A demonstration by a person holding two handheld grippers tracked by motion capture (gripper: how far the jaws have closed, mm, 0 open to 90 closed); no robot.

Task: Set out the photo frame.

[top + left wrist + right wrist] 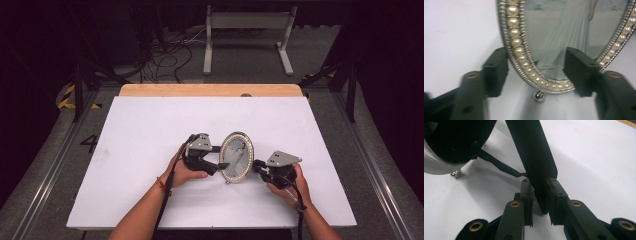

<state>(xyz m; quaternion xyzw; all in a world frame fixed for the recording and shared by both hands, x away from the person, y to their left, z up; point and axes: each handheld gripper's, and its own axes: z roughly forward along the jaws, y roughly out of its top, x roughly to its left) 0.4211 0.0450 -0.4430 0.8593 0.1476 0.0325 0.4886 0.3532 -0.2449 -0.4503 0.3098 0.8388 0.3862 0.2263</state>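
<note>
An oval picture frame [236, 156] with a pearl-studded rim stands on the white table [150, 125], leaning back on a black easel stand [536, 157]. My left gripper [223, 165] faces the pictured side. Its jaws stand apart at the frame's [554, 37] lower rim, the left one beside the pearls and the right one in front of the glass, and I see no squeeze. A small metal ball foot [539, 96] hangs under the rim. My right gripper [541, 197] is shut on the lower end of the stand, behind the frame's black back [454, 140].
A wooden strip [210, 90] runs along the table's far edge. Beyond it a grey metal floor stand [247, 30] and loose cables [165, 60] lie on the dark floor. Bare white tabletop surrounds the frame on all sides.
</note>
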